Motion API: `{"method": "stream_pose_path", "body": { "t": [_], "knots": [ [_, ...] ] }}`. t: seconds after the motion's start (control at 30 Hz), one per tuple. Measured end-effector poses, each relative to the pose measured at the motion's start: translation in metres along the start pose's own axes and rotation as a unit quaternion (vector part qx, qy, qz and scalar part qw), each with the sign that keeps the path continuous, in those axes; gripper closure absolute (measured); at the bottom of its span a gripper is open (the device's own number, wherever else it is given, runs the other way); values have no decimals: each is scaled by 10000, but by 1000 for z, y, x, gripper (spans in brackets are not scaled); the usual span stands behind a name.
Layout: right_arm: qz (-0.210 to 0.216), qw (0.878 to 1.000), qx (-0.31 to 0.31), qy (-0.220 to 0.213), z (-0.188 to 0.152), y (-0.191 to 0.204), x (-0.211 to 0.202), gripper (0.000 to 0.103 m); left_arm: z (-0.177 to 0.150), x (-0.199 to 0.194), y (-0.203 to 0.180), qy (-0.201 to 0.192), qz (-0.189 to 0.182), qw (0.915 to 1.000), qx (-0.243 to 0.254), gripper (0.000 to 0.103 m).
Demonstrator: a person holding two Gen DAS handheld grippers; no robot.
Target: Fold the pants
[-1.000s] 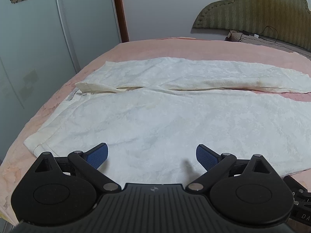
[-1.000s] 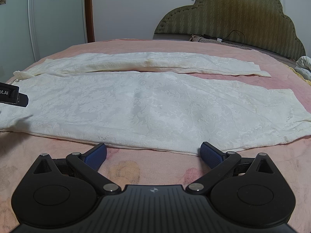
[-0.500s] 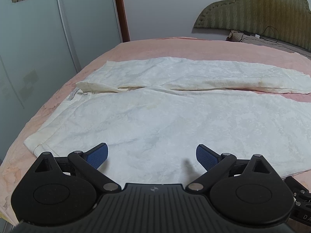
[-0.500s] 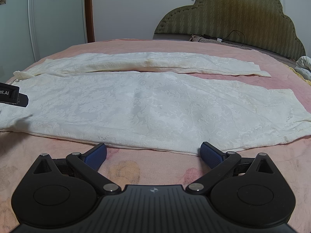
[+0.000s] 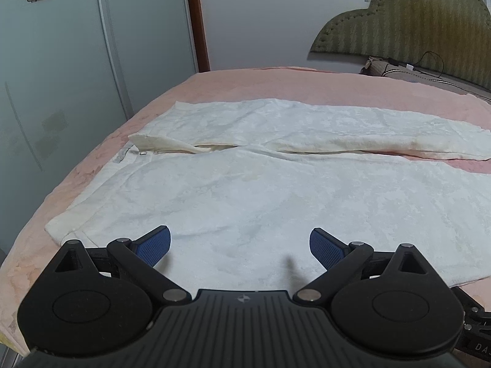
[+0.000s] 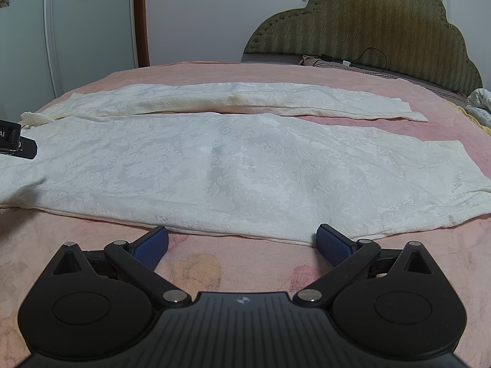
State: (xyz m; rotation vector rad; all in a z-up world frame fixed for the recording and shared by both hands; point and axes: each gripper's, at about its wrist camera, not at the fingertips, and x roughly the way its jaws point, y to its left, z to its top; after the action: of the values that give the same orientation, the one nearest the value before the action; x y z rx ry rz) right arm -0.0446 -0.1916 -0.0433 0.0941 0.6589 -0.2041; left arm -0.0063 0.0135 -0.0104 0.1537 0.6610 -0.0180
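Note:
White patterned pants (image 5: pixel 260 184) lie spread flat on a pink bed, waist at the left, both legs running right. In the right wrist view the pants (image 6: pixel 233 165) show a near leg and a far leg (image 6: pixel 239 101) side by side. My left gripper (image 5: pixel 239 245) is open and empty, hovering over the near waist part. My right gripper (image 6: pixel 242 243) is open and empty, just short of the near leg's front edge. The left gripper's body shows at the left edge of the right wrist view (image 6: pixel 15 144).
The pink bedspread (image 6: pixel 199 273) lies under everything. An olive padded headboard (image 6: pixel 368 21) stands at the far right with a cable and a pillow below it. Glass wardrobe doors (image 5: pixel 61 61) stand beyond the bed's left edge.
The left gripper has tilted up slightly, so the pants sit a little lower in its view. The right gripper has not moved.

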Motion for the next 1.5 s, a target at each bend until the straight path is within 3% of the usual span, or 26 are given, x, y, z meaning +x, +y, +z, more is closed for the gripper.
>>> {"method": "stream_pose_path", "body": {
  "t": [0.3,0.33,0.4,0.43,0.5,0.6,0.67,0.73,0.83,0.97,1.2,1.5],
  "knots": [
    [144,9998,-65,132,6,-1,1,0,17,9,20,-47,-161,9990,-409,5],
    [394,9987,-151,277,13,-5,0,0,18,11,23,-72,-156,9990,-409,5],
    [1299,9896,-316,525,30,-16,-4,0,22,16,31,-105,-92,9989,-459,5],
    [1675,9851,-124,381,43,-25,-10,0,24,19,36,-99,-85,9986,-503,5],
    [1953,9805,19,-211,71,-36,-23,0,29,26,46,-58,-99,9981,-609,5],
    [2103,9677,-822,-1118,116,-28,-21,0,34,36,57,-68,5,9971,-756,5],
    [1945,9621,-1673,-931,142,-8,9,0,36,41,62,-73,143,9969,-769,5],
    [1690,9612,-2085,-642,167,11,52,0,38,47,68,-26,220,9973,-700,6],
    [2290,9493,-2119,-384,206,30,111,0,40,55,80,57,299,9978,-584,6],
    [2401,9480,-2090,54,249,65,191,0,51,65,102,204,407,9966,-694,5],
    [2804,9336,-2158,573,278,118,303,1,76,83,122,328,510,9954,-737,7],
    [3540,9005,-2264,1120,291,161,368,5,115,125,109,427,253,9982,-323,8]
  ]
}}
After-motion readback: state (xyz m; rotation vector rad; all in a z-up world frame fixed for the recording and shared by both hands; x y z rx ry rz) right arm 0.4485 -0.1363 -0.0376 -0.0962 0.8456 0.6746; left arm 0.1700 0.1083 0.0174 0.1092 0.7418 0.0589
